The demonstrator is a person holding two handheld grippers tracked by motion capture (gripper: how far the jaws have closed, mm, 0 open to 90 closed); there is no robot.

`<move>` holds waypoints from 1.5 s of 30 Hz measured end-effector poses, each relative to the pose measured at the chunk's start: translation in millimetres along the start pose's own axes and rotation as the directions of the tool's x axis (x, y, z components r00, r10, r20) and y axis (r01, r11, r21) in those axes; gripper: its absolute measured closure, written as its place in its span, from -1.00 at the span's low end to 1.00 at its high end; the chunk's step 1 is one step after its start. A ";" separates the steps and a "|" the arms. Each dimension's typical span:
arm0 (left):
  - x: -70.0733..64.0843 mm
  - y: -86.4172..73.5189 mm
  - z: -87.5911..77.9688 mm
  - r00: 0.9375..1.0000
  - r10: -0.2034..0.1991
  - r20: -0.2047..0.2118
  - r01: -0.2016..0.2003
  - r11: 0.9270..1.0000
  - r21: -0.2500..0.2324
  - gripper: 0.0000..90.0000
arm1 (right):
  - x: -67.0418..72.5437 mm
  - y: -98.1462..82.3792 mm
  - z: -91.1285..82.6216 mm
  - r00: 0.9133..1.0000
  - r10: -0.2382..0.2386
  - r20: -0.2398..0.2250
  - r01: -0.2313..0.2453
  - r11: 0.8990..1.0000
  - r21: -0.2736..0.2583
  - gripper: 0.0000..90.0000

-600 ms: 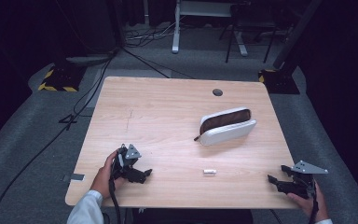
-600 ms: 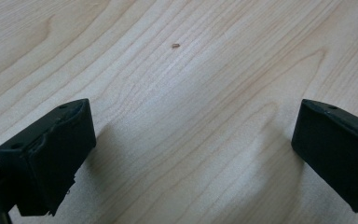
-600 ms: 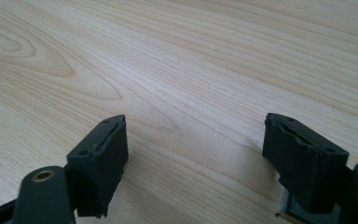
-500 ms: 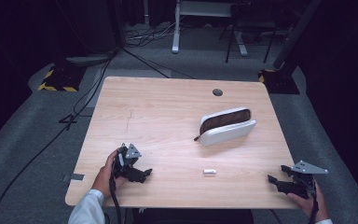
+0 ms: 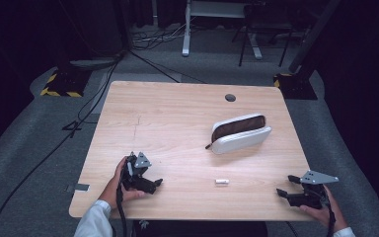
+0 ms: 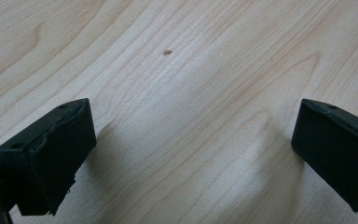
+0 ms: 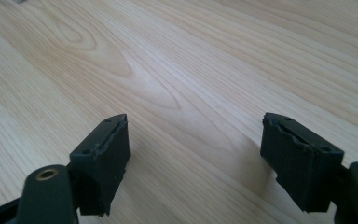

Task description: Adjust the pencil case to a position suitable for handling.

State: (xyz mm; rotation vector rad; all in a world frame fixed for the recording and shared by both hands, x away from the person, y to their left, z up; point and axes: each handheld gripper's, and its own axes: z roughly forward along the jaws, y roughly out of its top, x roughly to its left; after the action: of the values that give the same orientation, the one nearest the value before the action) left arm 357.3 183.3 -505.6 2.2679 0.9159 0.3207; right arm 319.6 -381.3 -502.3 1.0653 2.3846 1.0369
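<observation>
A white pouch (image 5: 239, 134) with a dark brown open top lies on the right half of the wooden table (image 5: 177, 123). A small white cylinder-like piece (image 5: 221, 181) lies nearer the front edge. My left gripper (image 5: 150, 183) rests low at the front left, held by a hand, well left of the small piece. Its jaws stand wide apart over bare wood in the left gripper view (image 6: 191, 140). My right gripper (image 5: 286, 186) sits at the front right corner, pointing left. It is open too, with nothing between its jaws (image 7: 193, 149).
A round dark cable hole (image 5: 230, 98) sits near the table's far edge. Grey carpet, floor cables and stand legs surround the table. A small dark speck (image 6: 167, 51) marks the wood ahead of the left jaws.
</observation>
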 end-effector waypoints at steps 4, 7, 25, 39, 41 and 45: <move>-2.7 -0.2 0.2 1.000 0.019 0.017 -0.019 1.000 -0.002 -1.00 | 12.4 9.9 12.4 0.998 -0.046 -0.042 0.046 0.999 -0.017 -0.39; -3.7 0.1 0.3 1.000 0.011 0.010 -0.011 1.000 -0.001 -1.00 | 22.8 21.2 22.6 0.993 -0.088 -0.082 0.087 0.996 -0.014 -0.32; -6.9 0.5 0.8 1.000 0.003 0.005 -0.003 1.000 -0.001 -1.00 | 90.7 83.7 90.9 0.923 -0.266 -0.277 0.259 0.964 -0.062 -0.19; -9.1 5.6 4.3 0.998 0.051 0.049 -0.051 0.999 -0.013 -0.92 | 104.3 87.5 93.5 0.906 -0.296 -0.303 0.282 0.955 -0.090 0.75; -8.1 6.6 4.7 0.997 0.052 0.049 -0.051 0.998 -0.021 -0.87 | 102.7 84.3 89.7 0.907 -0.292 -0.305 0.279 0.956 -0.087 0.76; -10.3 12.8 7.2 0.995 0.064 0.072 -0.062 0.998 -0.031 -0.63 | 94.4 76.7 81.3 0.914 -0.275 -0.298 0.262 0.961 -0.082 0.77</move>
State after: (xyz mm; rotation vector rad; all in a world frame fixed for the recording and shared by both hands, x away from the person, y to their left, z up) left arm 359.8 165.9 -502.3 2.2699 0.7985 0.2754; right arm 340.1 -236.5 -501.8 0.5677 2.6427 1.2148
